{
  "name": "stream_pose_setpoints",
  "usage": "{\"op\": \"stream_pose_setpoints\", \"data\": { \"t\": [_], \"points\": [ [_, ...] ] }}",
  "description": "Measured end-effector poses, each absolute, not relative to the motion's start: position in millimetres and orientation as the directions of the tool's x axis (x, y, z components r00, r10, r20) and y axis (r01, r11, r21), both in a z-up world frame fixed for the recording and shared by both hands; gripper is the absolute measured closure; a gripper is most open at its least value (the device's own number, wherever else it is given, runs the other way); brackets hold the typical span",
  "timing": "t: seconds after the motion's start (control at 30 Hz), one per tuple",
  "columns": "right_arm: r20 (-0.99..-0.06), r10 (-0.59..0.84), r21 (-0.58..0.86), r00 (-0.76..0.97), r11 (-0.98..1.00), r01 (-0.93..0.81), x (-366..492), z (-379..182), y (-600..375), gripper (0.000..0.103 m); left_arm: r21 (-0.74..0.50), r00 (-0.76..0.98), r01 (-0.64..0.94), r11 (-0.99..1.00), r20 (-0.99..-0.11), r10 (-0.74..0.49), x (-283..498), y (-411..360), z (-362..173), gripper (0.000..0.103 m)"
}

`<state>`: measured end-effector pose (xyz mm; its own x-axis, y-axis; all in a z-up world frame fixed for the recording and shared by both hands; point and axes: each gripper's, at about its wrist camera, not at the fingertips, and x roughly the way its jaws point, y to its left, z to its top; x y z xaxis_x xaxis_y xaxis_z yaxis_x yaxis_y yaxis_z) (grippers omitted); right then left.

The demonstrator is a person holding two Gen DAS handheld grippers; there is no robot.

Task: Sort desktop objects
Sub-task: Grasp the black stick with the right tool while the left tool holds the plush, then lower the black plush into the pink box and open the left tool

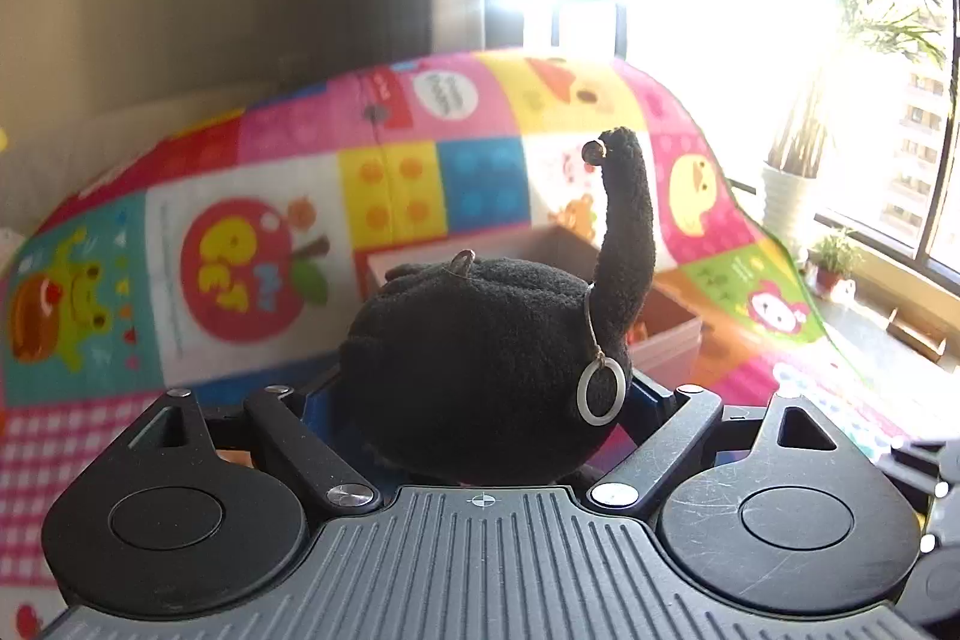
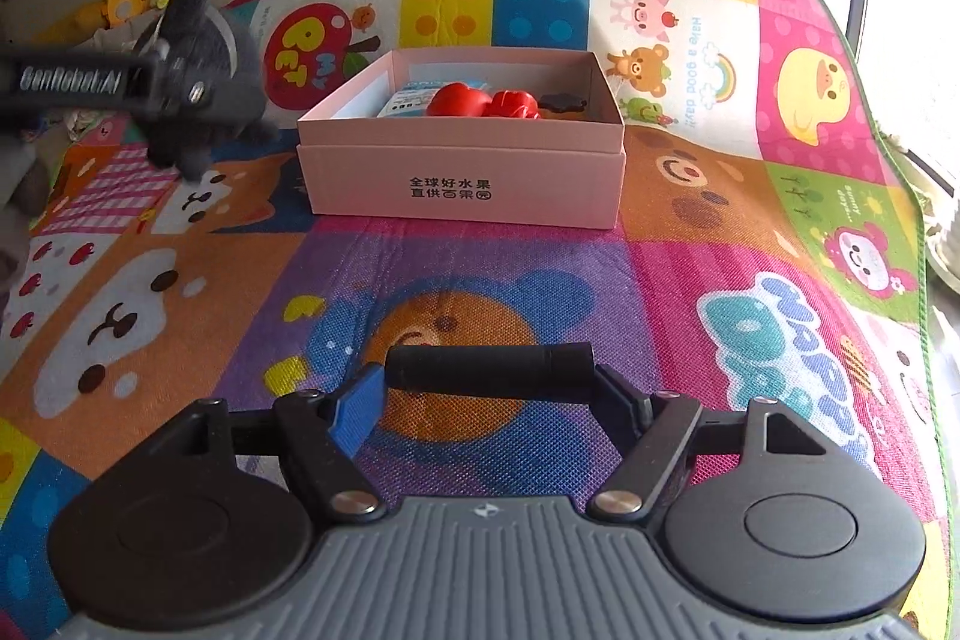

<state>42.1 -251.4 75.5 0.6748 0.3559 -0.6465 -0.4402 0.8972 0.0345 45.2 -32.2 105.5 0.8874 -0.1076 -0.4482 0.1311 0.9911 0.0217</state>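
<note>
Colourful patchwork cloth (image 2: 480,280) covers the bench, and near its far middle sits the pink box (image 2: 462,172), open-topped, already holding red toys (image 2: 483,100) and a small dark piece. The black plush toy (image 1: 480,370) is up off the cloth, clamped in the left claw (image 1: 480,418), its long tail or neck sticking upward with a ring hanging at its side. From the right wrist view it hangs left of the box and slightly above its rim. The right claw (image 2: 489,394) grips a black cylinder (image 2: 492,370) crosswise, low over the near cloth.

To place the plush well, I would carry it clear over the near wall of the box before lowering, keep the tail inside the rim, and release only once the body rests on the contents. The right claw should hold back until the left one is out.

Hard to read: the plush hides the left claw's pads entirely, and window glare washes out the far edge. The box's floor is mostly out of sight.
</note>
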Motion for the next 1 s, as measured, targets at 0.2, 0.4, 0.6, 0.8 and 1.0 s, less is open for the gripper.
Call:
{"op": "stream_pose_setpoints", "data": {
  "t": [0.2,0.4,0.6,0.8,1.0],
  "points": [
    [-0.614,0.387,0.044,0.688,0.887,-0.460,35.4,89.0,-255.0,0.029,0.031,0.910,0.167,0.986,-0.389,-0.142,105.8,-50.5,121.7,0.011],
    [-0.588,0.390,0.044,0.709,0.890,-0.454,36.1,101.7,-261.1,0.029,-0.031,0.845,0.162,0.986,-0.511,-0.155,149.2,-48.8,76.0,0.009],
    [-0.589,0.370,0.024,0.718,0.896,-0.443,41.8,102.8,-261.0,0.029,-0.040,0.866,0.150,0.988,-0.476,-0.151,108.2,-29.8,68.6,0.002],
    [-0.572,0.361,0.026,0.736,0.905,-0.424,62.0,120.2,-260.3,0.029,-0.129,0.861,0.073,0.989,-0.493,-0.128,71.6,-19.8,48.5,0.001],
    [-0.538,0.372,0.009,0.756,0.900,-0.436,115.8,171.3,-241.1,0.029,-0.210,0.791,0.130,0.969,-0.568,-0.229,58.9,-26.5,17.5,0.001]
  ]
}}
